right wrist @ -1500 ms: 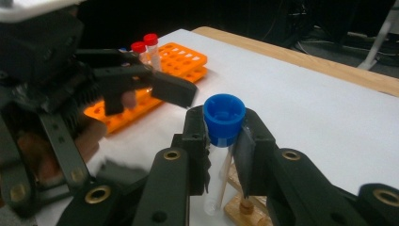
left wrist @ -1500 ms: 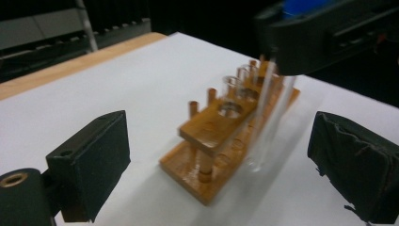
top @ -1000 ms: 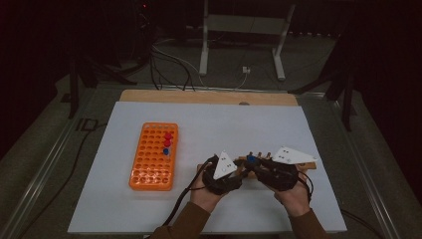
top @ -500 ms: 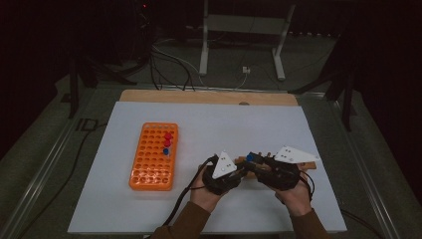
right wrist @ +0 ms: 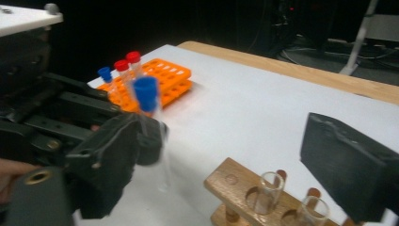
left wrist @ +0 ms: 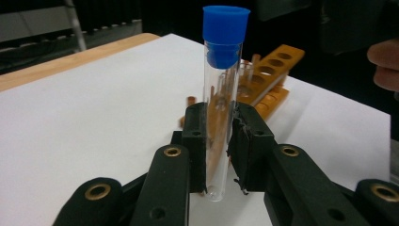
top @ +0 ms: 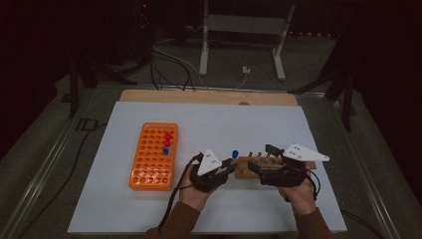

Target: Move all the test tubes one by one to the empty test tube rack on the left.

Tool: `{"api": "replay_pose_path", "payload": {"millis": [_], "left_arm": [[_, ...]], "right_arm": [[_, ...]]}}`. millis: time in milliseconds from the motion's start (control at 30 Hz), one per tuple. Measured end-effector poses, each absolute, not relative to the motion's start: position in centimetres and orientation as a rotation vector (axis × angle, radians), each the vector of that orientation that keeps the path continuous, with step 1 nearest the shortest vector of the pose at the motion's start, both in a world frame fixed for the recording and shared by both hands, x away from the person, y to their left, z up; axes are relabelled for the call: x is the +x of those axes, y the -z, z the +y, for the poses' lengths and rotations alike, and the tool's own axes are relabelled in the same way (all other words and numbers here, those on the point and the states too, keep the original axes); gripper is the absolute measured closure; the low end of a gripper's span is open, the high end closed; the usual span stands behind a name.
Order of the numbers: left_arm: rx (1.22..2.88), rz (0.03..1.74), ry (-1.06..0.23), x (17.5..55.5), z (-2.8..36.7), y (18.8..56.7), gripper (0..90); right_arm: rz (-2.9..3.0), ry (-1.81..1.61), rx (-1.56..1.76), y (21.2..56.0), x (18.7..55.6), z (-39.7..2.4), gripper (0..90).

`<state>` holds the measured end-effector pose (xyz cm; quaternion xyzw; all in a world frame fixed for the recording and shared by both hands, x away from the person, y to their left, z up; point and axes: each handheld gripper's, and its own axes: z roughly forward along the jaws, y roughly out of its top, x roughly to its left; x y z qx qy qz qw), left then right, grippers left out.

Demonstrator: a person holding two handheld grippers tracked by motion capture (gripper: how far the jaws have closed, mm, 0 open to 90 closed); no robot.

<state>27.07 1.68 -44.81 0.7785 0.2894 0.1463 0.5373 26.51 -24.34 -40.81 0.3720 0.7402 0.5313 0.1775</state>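
Observation:
A clear test tube with a blue cap (left wrist: 221, 113) stands upright between the pads of my left gripper (left wrist: 219, 141), which is shut on its lower part. In the high view that gripper (top: 230, 164) sits just left of the wooden rack (top: 259, 168), with the blue cap (top: 235, 153) above it. My right gripper (top: 263, 158) is over the wooden rack; its jaws have just been opening and stand wide apart. In the right gripper view (right wrist: 230, 165) nothing is between them, and the blue-capped tube (right wrist: 149, 110) stands off to the left by the left jaw.
An orange rack (top: 149, 164) lies left of the hands with two red-capped tubes and a blue-capped one (top: 167, 142) at its far right. The wooden rack (right wrist: 244, 188) holds uncapped glass tubes (right wrist: 268, 190). White sheet covers the table; its wooden edge (top: 209, 97) runs along the back.
The right gripper's jaws have opened and let go of the blue-capped tube. The left gripper has shut on the tube and drawn it a little to the left, away from the right gripper.

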Motion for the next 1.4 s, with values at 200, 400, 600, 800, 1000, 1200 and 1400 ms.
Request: {"api": "replay_pose_path", "payload": {"millis": [200,400,600,800,1000,1200,1400], "left_arm": [[1.826,0.728,-0.368,27.1,3.6,44.6,77.2],[1.813,0.760,-0.392,26.9,5.4,44.6,77.2],[1.804,0.776,-0.417,26.8,7.0,44.5,77.2],[1.789,0.812,-0.438,26.7,8.5,44.6,77.2],[1.782,0.839,-0.470,26.6,10.0,44.7,77.2],[1.773,0.866,-0.512,26.7,11.9,44.7,77.1],[1.771,0.896,-0.551,26.7,13.5,44.7,77.1]], "right_arm": [[2.063,-1.464,1.092,40.8,26.7,-24.9,4.8],[2.043,-1.463,1.109,40.8,26.7,-25.3,1.4],[2.015,-1.468,1.135,40.7,26.7,-25.7,0.0],[2.011,-1.473,1.129,40.7,26.6,-25.8,0.0],[2.002,-1.478,1.132,40.7,26.6,-25.8,0.0],[2.000,-1.475,1.134,40.7,26.6,-25.9,0.0],[2.004,-1.472,1.130,40.7,26.6,-25.8,0.0]]}}
